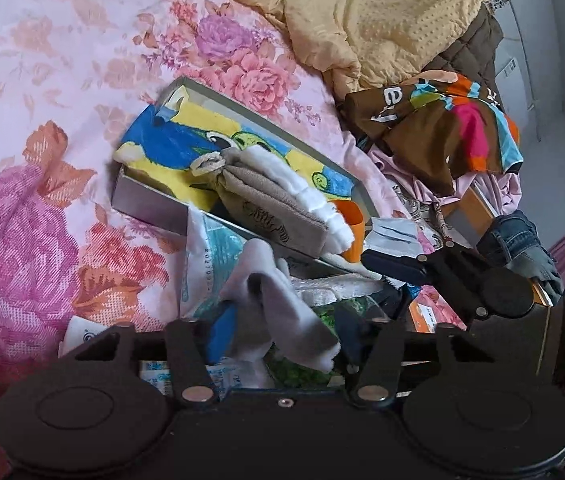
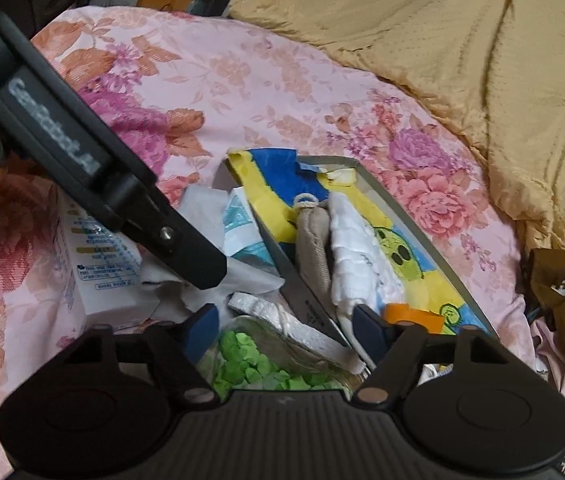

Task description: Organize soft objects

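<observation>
**Two grippers over a box of soft things on the bed**

The floral bedsheet (image 1: 62, 100) carries a grey box (image 1: 150, 204) holding a cartoon cloth (image 1: 170, 148), a beige pouch (image 1: 266, 204) and a white cloth (image 1: 302, 184). Only the left view shows the brown printed garment (image 1: 430, 120) spread out and denim (image 1: 518, 240). There the left gripper (image 1: 278, 336), partly closed, has a pale grey sock (image 1: 282, 304) between its fingers. Only the right view shows a bag of green pieces (image 2: 254, 364) beneath the right gripper (image 2: 286, 328), whose half-open jaws hold nothing.

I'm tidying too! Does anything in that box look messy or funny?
Yes. In the grey open box, the blue-and-yellow cartoon cloth flops over the far rim, and the beige drawstring pouch and white crinkly cloth lie slanted on top, not flat.
</observation>
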`<state>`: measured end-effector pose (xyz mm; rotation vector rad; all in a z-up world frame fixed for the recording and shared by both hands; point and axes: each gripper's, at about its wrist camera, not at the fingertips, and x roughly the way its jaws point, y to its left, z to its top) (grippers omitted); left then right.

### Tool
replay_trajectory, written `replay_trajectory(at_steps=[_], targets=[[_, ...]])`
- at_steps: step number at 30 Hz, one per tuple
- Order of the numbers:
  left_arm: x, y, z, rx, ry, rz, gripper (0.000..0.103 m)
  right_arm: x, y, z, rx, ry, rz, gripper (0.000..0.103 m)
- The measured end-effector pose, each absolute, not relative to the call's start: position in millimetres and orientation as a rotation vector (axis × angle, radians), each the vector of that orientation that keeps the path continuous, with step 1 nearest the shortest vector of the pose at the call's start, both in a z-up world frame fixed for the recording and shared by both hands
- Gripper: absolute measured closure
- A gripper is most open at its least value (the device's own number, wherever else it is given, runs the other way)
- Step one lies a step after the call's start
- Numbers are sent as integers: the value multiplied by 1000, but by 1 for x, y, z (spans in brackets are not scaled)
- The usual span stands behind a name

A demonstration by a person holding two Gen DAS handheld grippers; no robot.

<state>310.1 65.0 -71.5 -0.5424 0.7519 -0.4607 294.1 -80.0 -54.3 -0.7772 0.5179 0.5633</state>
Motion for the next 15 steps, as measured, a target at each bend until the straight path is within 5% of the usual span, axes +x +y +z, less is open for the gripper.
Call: replay_trajectory(at_steps=[8,15], targets=[[309,72,-79,-550,764,-421,87,299,-76,-53,-752,594,597,46],[303,75,-78,-531,741,-409,94,303,-83,-45,-690,635,602,50]])
